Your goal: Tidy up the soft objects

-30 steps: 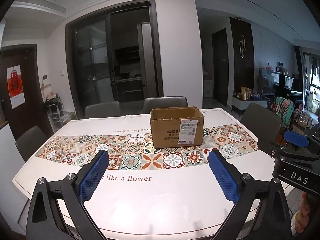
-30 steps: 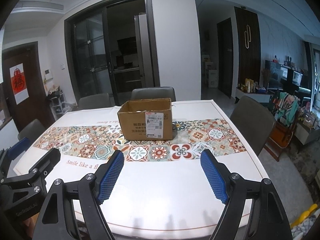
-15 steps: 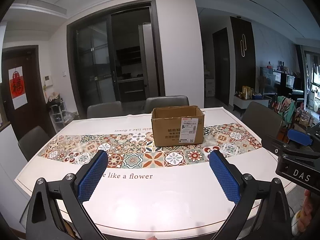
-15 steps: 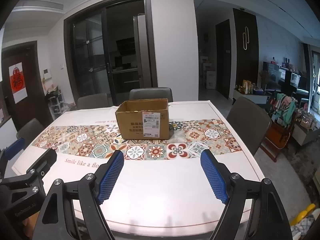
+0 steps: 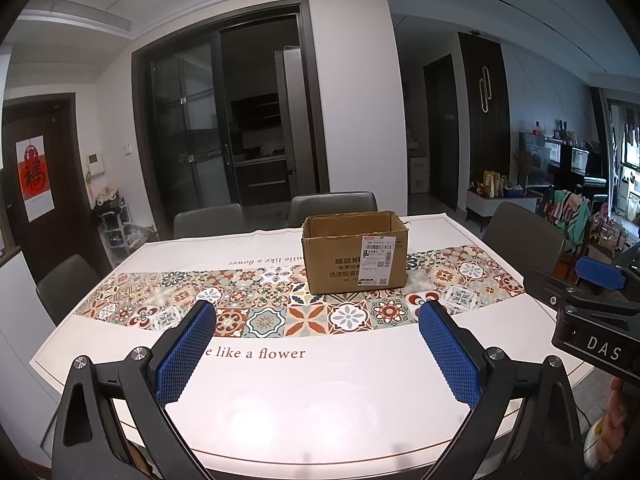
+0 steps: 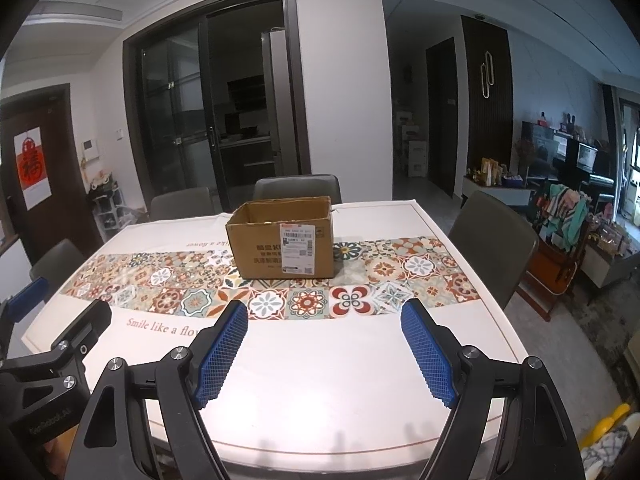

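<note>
An open brown cardboard box with a white shipping label stands on the tiled runner in the middle of the table; it also shows in the right wrist view. Its contents are hidden by its walls. My left gripper is open and empty, above the table's near edge, well short of the box. My right gripper is open and empty too, to the right of the left one. No soft object shows on the table.
The white table has a patterned runner across its middle. Grey chairs stand around it: two behind, one left, one right. Clutter and a piano lie far right. Yellow and white cloth lies on the floor.
Both grippers have risen and drawn back slightly, so the box and table sit a little lower and farther in view. Both stay open and empty.
</note>
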A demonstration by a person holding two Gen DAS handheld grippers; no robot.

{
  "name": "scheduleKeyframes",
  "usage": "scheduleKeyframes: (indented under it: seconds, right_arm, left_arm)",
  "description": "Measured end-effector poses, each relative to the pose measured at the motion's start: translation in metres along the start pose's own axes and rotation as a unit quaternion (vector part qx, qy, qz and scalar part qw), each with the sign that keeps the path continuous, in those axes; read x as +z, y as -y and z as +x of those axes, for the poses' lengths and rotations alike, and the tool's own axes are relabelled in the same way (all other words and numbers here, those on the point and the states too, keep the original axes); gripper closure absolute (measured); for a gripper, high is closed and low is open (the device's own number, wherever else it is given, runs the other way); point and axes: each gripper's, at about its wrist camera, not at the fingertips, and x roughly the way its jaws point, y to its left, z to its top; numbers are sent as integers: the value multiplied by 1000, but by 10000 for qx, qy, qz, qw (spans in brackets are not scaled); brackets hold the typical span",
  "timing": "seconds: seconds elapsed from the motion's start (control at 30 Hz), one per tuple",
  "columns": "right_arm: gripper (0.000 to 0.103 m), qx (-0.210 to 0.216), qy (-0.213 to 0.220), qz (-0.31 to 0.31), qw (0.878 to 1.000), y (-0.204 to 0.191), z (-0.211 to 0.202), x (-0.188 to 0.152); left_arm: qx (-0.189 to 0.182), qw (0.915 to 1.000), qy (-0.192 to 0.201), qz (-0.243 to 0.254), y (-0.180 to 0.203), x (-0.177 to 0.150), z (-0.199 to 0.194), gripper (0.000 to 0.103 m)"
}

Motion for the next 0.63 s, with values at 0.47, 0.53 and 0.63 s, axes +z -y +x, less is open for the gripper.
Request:
scheduleKeyframes:
  seconds: [0.47, 0.53, 0.63]
  right_arm:
    - [23, 7, -33, -5, 10000, 1, 3, 0]
    - [23, 16, -41, 0, 10000, 1, 4, -1]
    - [23, 9, -43, -1, 10000, 1, 5, -1]
  left_arm:
    - [19, 10000, -48, 8, -1, -2, 4, 0]
    - [22, 10000, -46, 19, -1, -2, 6, 0]
    - [20, 10000, -48, 16, -2, -2, 6, 0]
